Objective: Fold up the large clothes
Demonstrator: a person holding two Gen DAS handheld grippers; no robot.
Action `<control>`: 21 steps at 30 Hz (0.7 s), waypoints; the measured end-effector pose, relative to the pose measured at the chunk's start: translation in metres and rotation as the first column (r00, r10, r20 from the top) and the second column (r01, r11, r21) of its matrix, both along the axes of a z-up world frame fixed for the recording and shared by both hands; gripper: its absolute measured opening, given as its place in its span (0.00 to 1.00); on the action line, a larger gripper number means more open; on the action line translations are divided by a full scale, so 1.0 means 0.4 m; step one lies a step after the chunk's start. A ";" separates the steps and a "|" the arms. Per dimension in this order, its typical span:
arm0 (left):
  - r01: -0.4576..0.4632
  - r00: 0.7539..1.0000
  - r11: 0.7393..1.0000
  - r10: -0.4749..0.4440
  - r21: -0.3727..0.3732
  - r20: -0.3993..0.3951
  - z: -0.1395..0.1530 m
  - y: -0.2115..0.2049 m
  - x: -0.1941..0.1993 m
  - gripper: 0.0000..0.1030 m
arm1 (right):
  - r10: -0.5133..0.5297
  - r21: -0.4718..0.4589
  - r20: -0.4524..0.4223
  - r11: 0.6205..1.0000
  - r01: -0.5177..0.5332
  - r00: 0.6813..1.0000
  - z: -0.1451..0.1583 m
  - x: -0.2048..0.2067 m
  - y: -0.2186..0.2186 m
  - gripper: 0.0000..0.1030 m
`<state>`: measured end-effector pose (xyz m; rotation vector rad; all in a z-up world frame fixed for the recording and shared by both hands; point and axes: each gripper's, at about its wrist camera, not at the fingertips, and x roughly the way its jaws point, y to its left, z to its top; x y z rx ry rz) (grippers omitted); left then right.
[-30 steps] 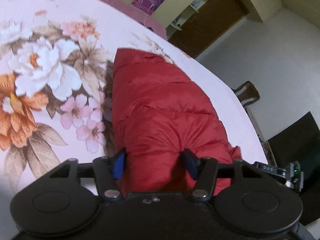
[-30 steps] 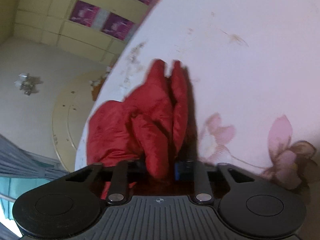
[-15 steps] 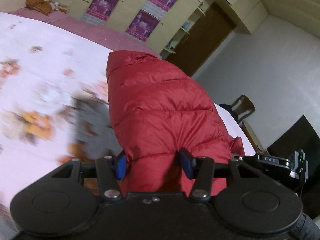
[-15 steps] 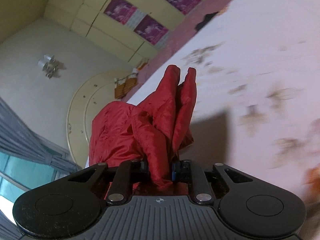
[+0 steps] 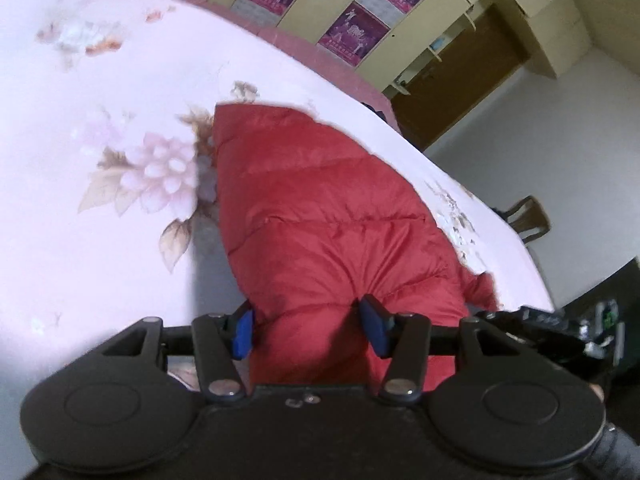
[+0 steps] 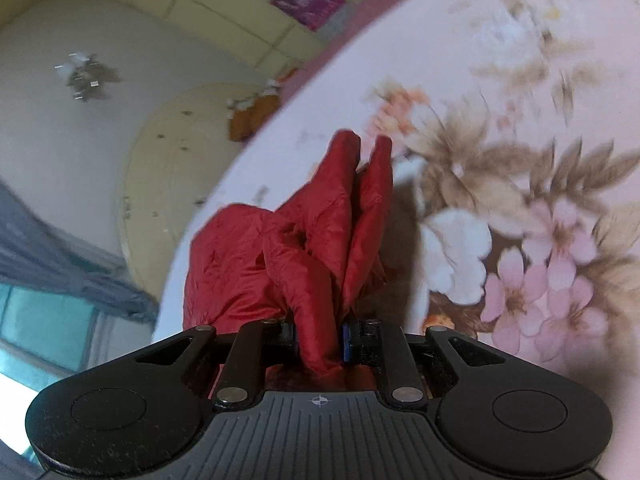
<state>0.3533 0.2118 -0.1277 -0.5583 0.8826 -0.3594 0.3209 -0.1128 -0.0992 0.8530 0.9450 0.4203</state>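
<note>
Left wrist view: the left tool [image 5: 306, 330] grips a thick bunch of the red quilted down jacket [image 5: 320, 216] between its blue pads [image 5: 243, 332], the puffy fabric filling the whole gap and bulging past both fingers. Its jaws have eased slightly apart in the last moment, yet the pads press on the jacket on both sides. From the tool, the jacket stretches straight ahead as a broad quilted panel with stitched seams running across it, narrowing to a blunt end far in front. It lies over the bed [image 5: 100, 152], whose pale pink floral sheet spreads to the tool's left and beyond the jacket. Ahead and to the right stand cream cabinets [image 5: 460, 12] with purple posters [image 5: 354, 32], a brown door [image 5: 456, 92] and, further right, a wooden chair [image 5: 528, 218].

In the right wrist view, the right tool [image 6: 319, 340] is clenched on a thinner fold of the same jacket [image 6: 280, 248], its jaws nearly together with the red fabric pinched between them. Two narrow flaps of the fabric rise directly ahead of the tool, side by side and upright, while a fuller mass of the jacket hangs to the tool's left. The floral sheet [image 6: 520, 220] fills the area ahead and to the right; the picture is blurred there. To the left, a grey curtain [image 6: 52, 248] is visible.
</note>
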 end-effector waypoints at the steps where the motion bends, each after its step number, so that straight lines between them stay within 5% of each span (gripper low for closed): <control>1: 0.001 1.000 1.000 -0.001 -0.012 0.004 -0.009 0.005 0.007 0.55 | -0.014 0.006 -0.009 1.000 0.014 1.000 -0.016 0.004 -0.003 0.17; 6: 0.004 1.000 1.000 -0.005 0.011 0.016 -0.013 0.016 0.004 0.67 | -0.015 -0.028 0.003 0.999 0.015 1.000 -0.003 0.001 -0.022 0.19; 7: 0.000 1.000 1.000 -0.001 0.018 0.028 -0.003 0.023 -0.004 0.68 | -0.029 -0.068 0.018 0.997 0.031 0.999 0.017 -0.006 -0.034 0.31; 10: -0.036 0.993 0.996 0.026 0.081 0.116 0.044 0.058 -0.029 0.62 | -0.079 -0.239 0.183 0.963 0.122 0.980 0.126 -0.044 -0.053 0.41; 13: 0.000 0.982 0.991 -0.025 0.134 0.186 0.081 0.039 0.017 0.52 | 0.055 -0.307 0.281 0.951 0.036 0.958 0.203 0.000 0.015 0.27; 15: 0.043 0.974 0.991 -0.070 0.127 0.215 0.101 -0.004 0.065 0.51 | 0.149 -0.350 0.307 0.936 -0.034 0.940 0.222 0.039 0.096 0.27; 21: 0.139 0.975 0.978 -0.163 0.154 0.151 0.050 -0.116 0.211 0.51 | 0.311 -0.455 0.231 0.872 -0.180 0.922 0.124 0.137 0.256 0.27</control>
